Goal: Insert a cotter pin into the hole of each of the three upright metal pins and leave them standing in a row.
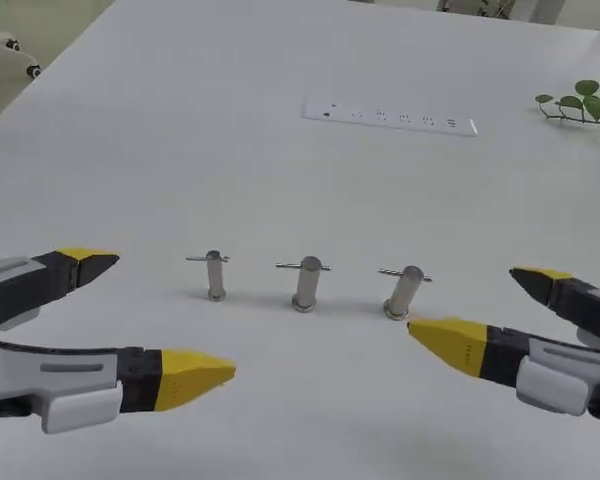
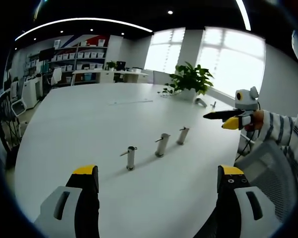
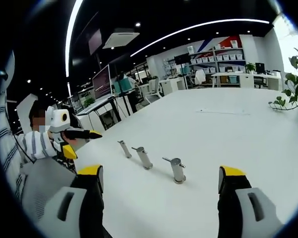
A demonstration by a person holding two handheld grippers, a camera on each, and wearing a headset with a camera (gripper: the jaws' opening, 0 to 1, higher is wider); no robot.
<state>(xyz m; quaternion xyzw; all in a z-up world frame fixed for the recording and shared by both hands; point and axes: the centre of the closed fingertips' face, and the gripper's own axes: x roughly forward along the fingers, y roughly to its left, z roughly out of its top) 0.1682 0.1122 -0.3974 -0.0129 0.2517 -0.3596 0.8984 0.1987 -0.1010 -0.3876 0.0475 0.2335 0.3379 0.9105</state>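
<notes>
Three upright metal pins stand in a row on the white table: the left pin (image 1: 215,274), the middle pin (image 1: 306,284) and the right pin (image 1: 404,292), which leans slightly. Each has a thin cotter pin through its top: left (image 1: 206,259), middle (image 1: 302,266), right (image 1: 404,275). The same row appears in the left gripper view (image 2: 131,157) (image 2: 162,145) (image 2: 183,135) and the right gripper view (image 3: 178,170) (image 3: 144,157) (image 3: 124,148). My left gripper (image 1: 145,315) is open at the near left, apart from the pins. My right gripper (image 1: 470,305) is open at the near right, holding nothing.
A white power strip (image 1: 389,117) lies flat farther back on the table. A green plant sprig (image 1: 578,103) sits at the far right. A potted plant (image 2: 190,81) stands at the table's far end. A striped sleeve (image 2: 285,133) shows behind the right gripper.
</notes>
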